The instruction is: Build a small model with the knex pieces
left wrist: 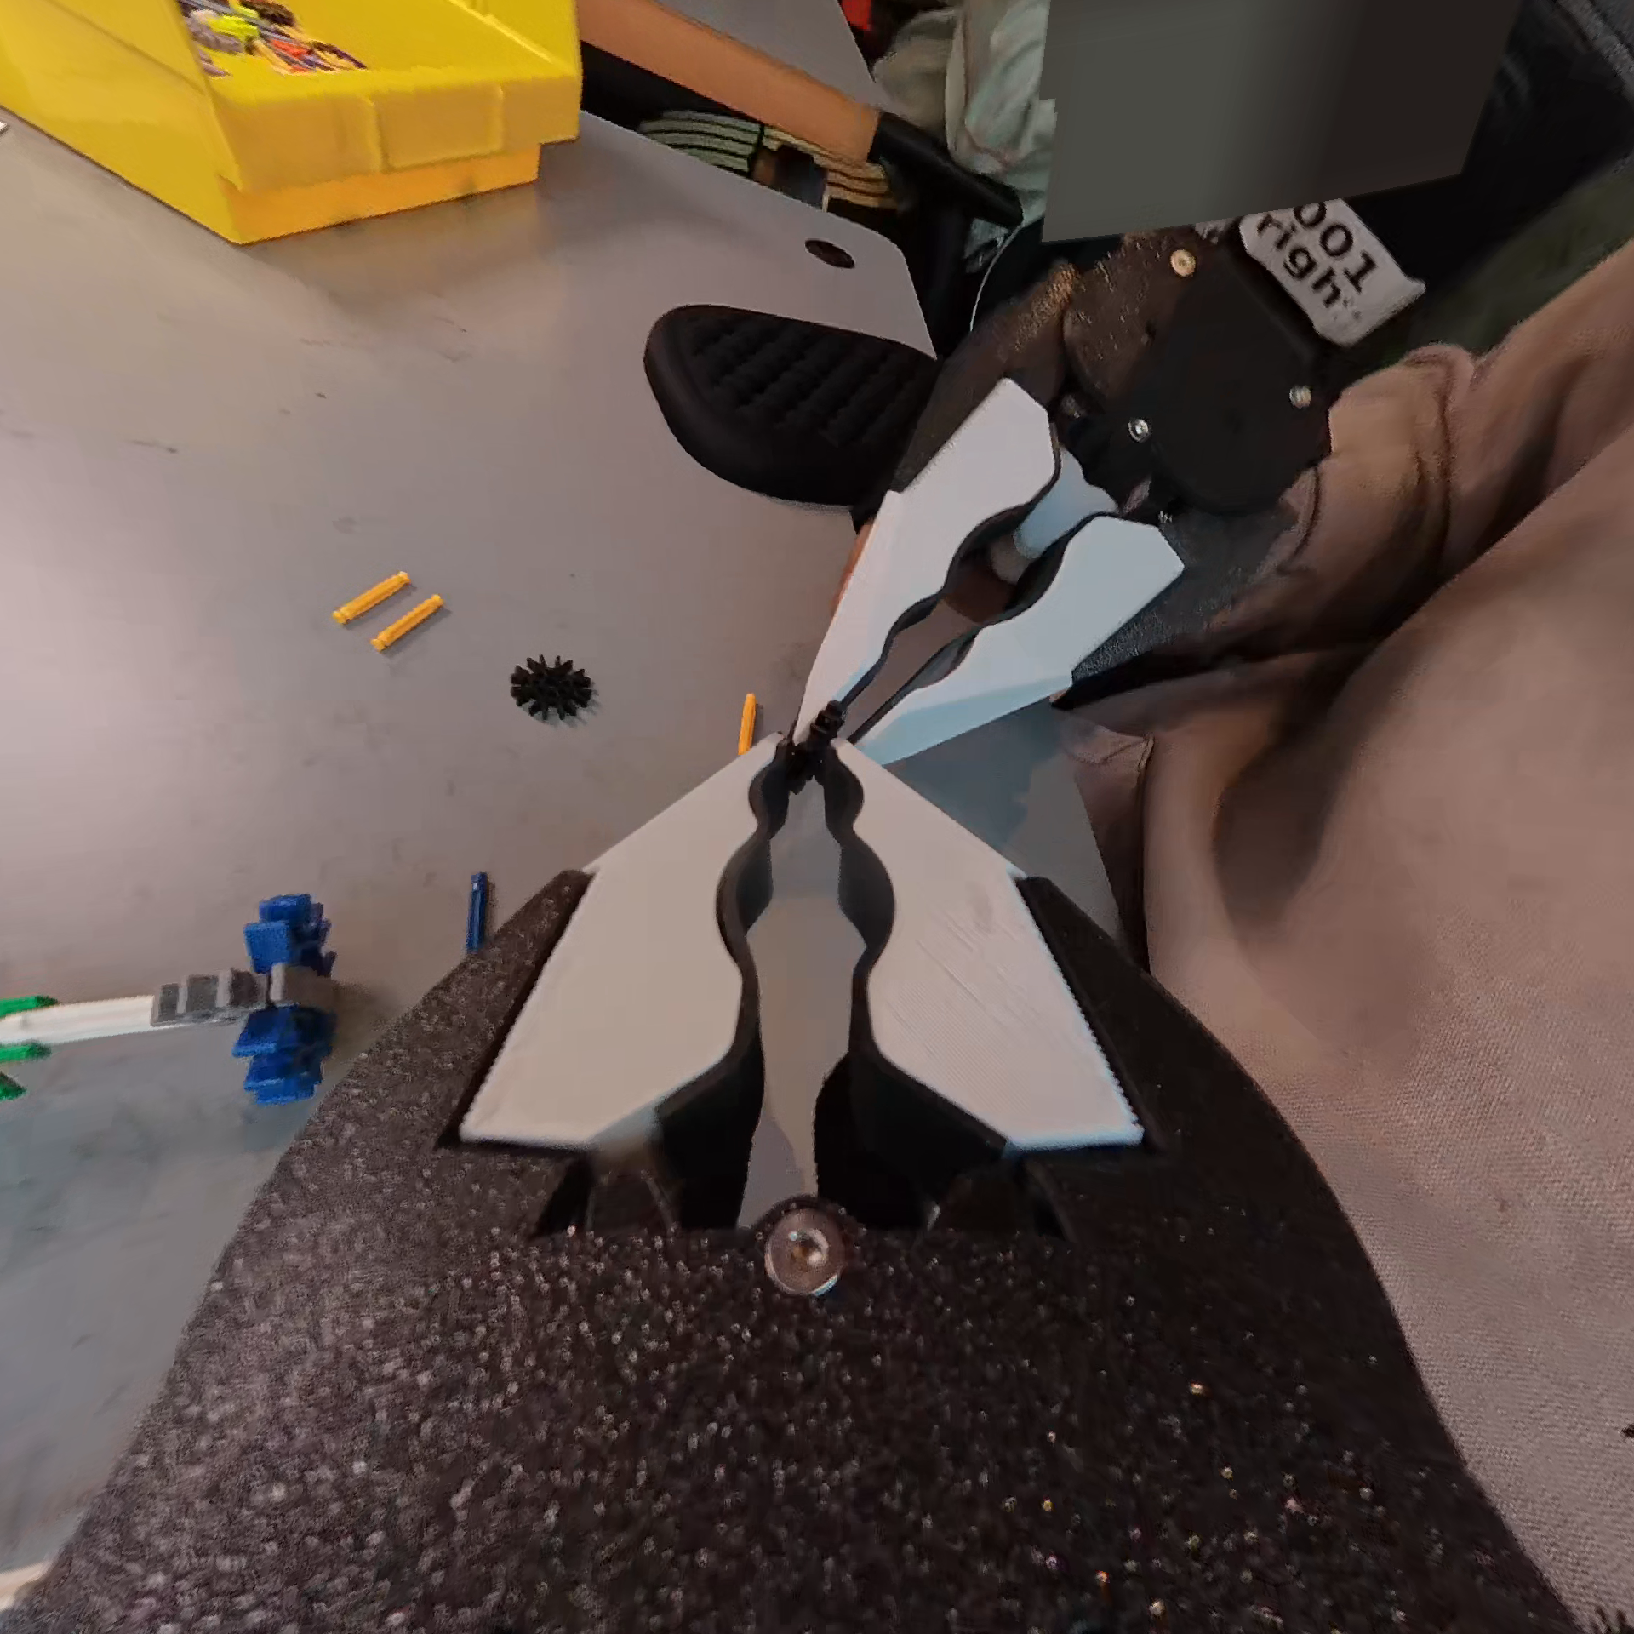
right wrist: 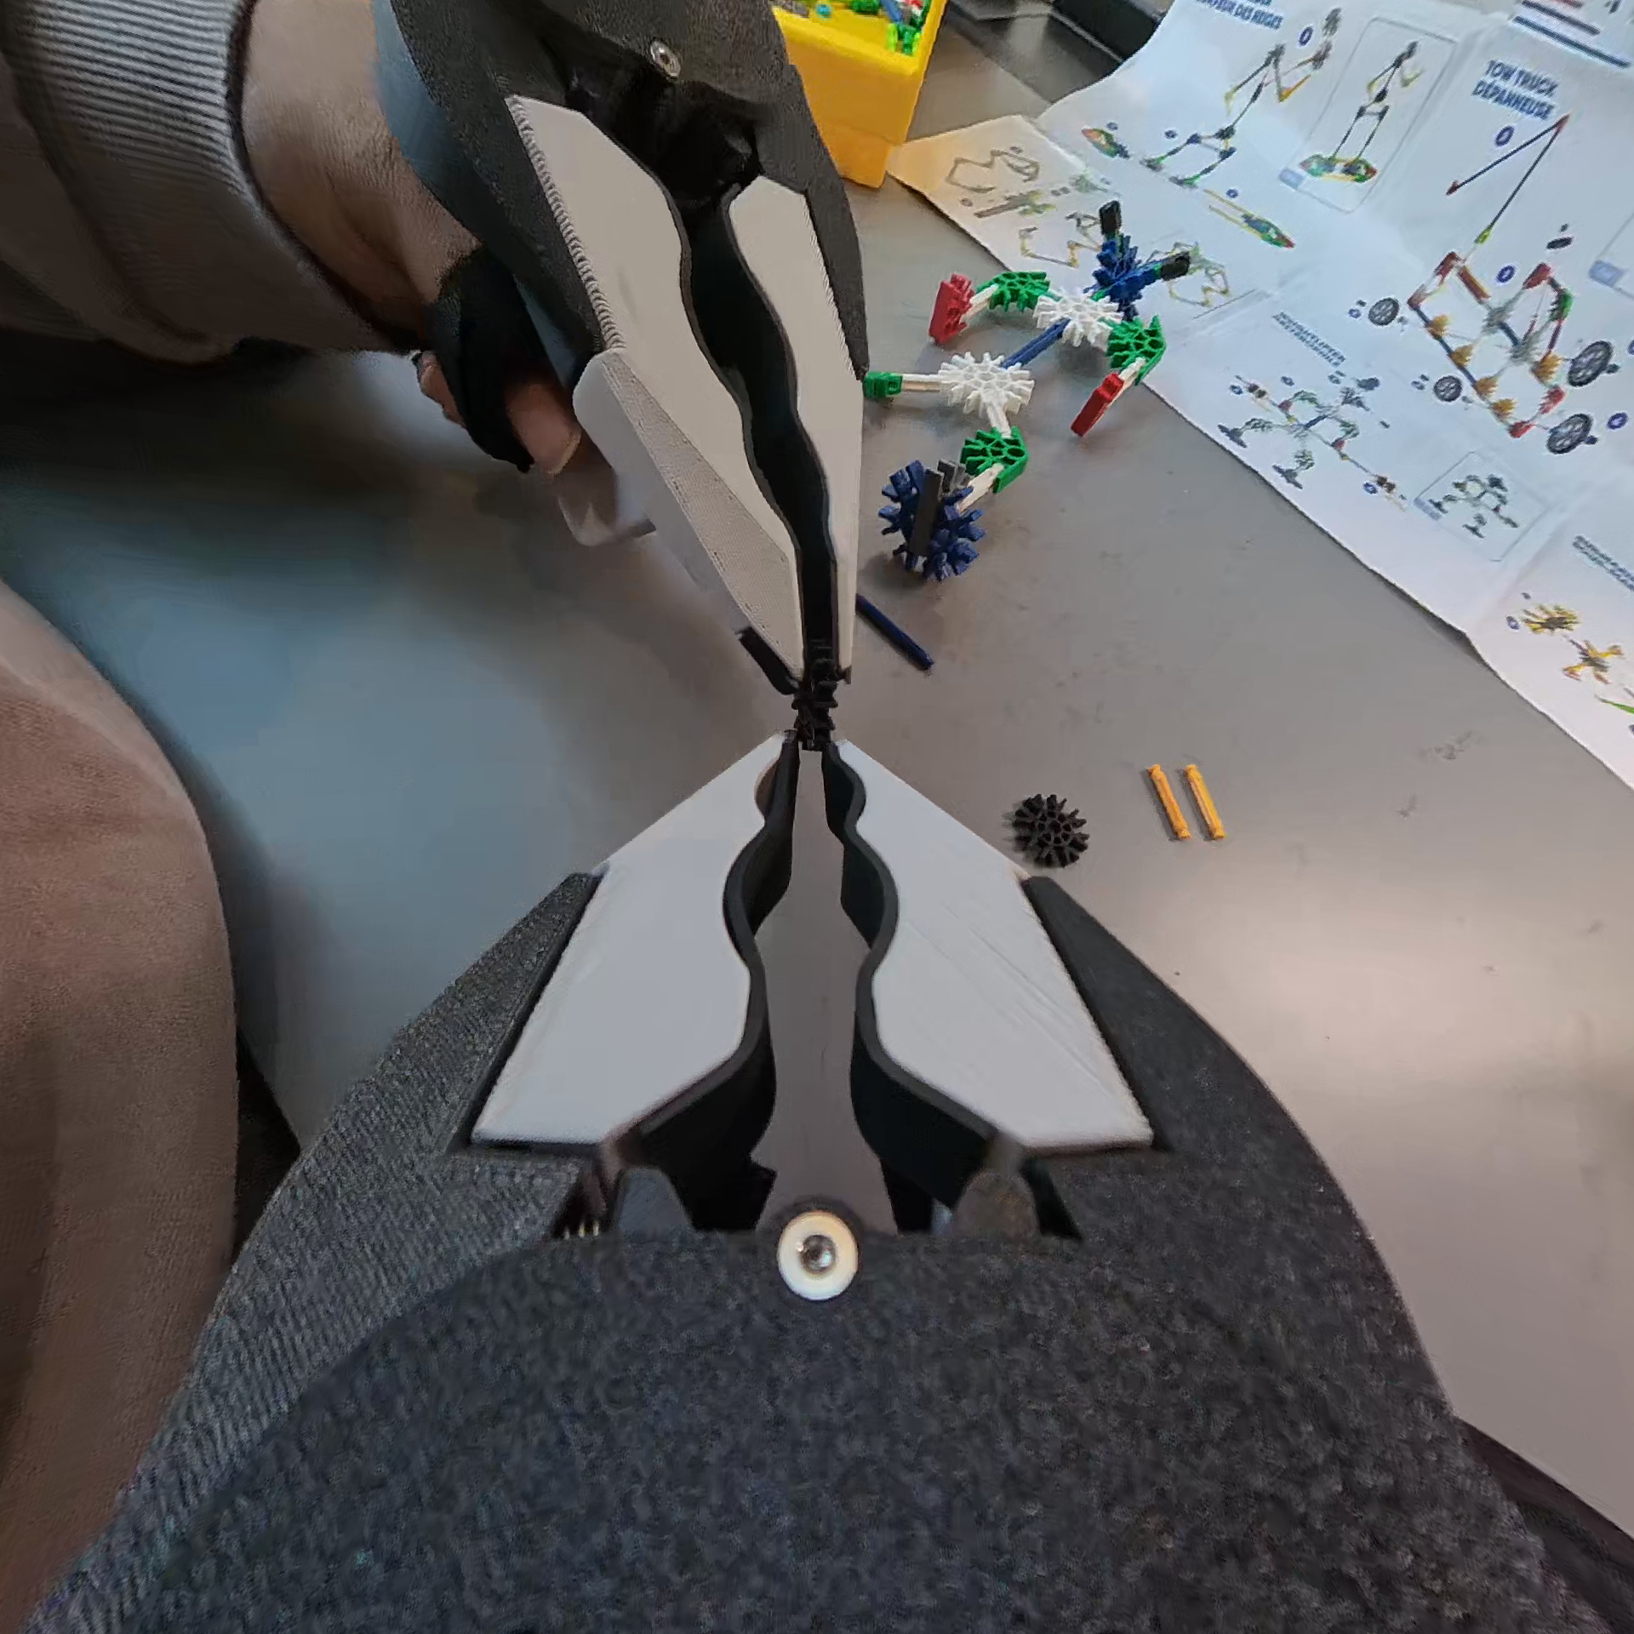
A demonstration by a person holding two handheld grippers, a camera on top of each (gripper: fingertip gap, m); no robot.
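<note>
Both grippers meet tip to tip over the grey table [left wrist: 265,442], each pinching one end of the same small black piece [right wrist: 813,703]. It's some toothed or ribbed plastic bit, too small to say more. The right gripper [right wrist: 809,743] has its tongs nearly closed, with only the very tips on the near end. The left gripper [right wrist: 818,663] comes down from 12 o'clock in the right wrist view and clamps the far end the same way. In the left wrist view it's mirrored: the left gripper [left wrist: 803,774] points up the middle, the right gripper [left wrist: 831,712] comes in from about 1 o'clock, and the piece [left wrist: 813,743] bridges them, clear of the tabletop. My read is that a hold this far out on the tips lets the piece twist easily, so lined-up tips and even squeeze matter here. The person's left hand [right wrist: 354,203] wears a black fingerless glove and a beige sleeve, wrapped round the handle with the wrist cocked so the fingers angle steeply down. The right one sits lower and flatter. Loose on the table in the right wrist view: a black gear-like connector [right wrist: 1049,828] and two yellow rods [right wrist: 1185,800] at 3 o'clock, a blue rod [right wrist: 893,632] just beside the tips, a half-built model [right wrist: 1034,380] at 1 o'clock, an instruction sheet [right wrist: 1370,309] beyond it, and a yellow bin [right wrist: 858,80] at 12 o'clock.
</note>
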